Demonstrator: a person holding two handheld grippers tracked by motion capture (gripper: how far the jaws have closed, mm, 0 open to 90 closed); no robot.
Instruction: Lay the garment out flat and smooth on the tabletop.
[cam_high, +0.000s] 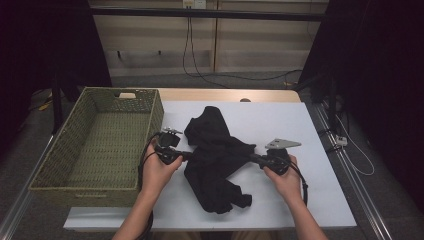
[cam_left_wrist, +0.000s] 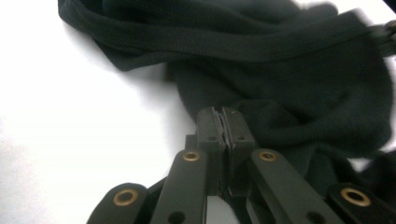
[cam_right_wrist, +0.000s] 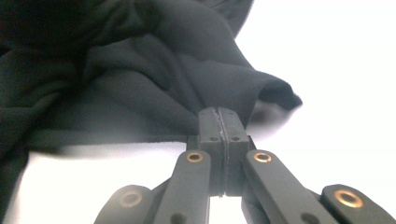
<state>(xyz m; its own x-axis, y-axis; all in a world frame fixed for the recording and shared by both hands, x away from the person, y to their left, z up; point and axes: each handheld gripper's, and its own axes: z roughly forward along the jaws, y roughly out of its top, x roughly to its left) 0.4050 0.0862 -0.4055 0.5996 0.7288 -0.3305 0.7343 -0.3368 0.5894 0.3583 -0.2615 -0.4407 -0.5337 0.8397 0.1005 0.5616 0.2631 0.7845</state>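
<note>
White surface (cam_high: 300, 130) with dark surrounds in the high view: 1 black garment (cam_high: 215, 155) lies crumpled at its middle, 1 woven basket (cam_high: 100, 145) just left of it, empty. Left gripper (cam_high: 187, 155) and right gripper (cam_high: 252, 158), 2 in all, each meet a side edge of the garment. Left gripper view: jaws pressed together, pinching fabric (cam_left_wrist: 280, 93). Right gripper view: jaws clamped on a fabric fold (cam_right_wrist: 140, 93). Likely soft, light, floppy; best held by edges or corners.

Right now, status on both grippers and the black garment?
Left gripper shut on black garment, right gripper likewise. Garment crumpled on white table, held between them. Woven basket at left, apart. Nothing in the way.
</note>
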